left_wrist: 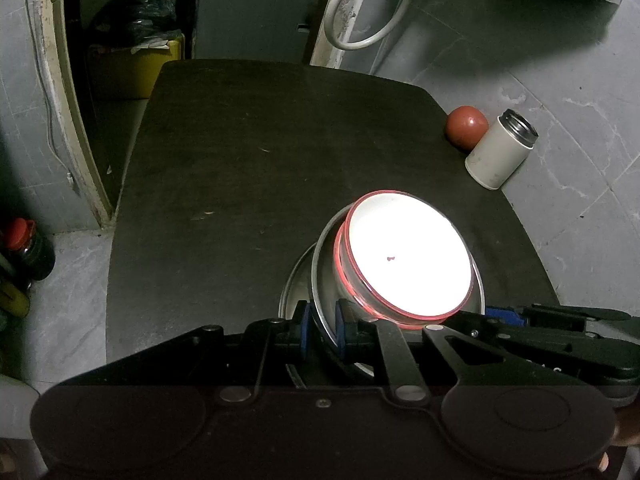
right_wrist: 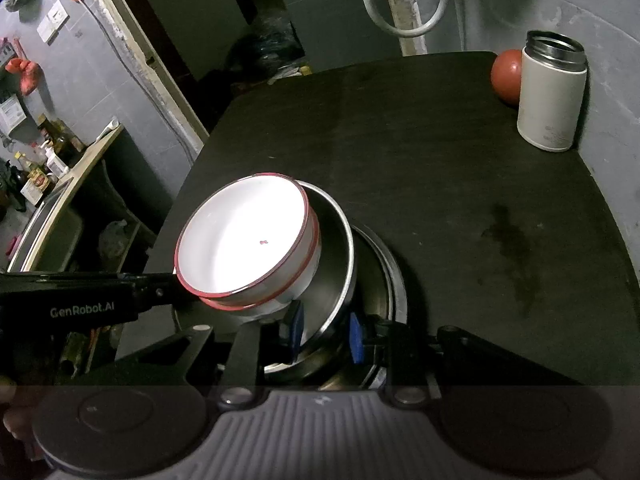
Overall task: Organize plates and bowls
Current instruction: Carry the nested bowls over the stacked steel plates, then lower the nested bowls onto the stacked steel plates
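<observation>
While both grippers are pinching steel bowl rim, stack is sitting tilted, not yet seated.
- White bowl, red-rimmed: nesting in steel bowl, leaning.
- Steel bowl: resting askew on plate, near table front edge.
- Left gripper: pads narrowly apart, straddling steel rim.
- Right gripper: same, opposite side.
- Flask, red ball: standing at far corner, uninvolved.
- Judgement: stacking mostly done; levelling and release remaining.
</observation>
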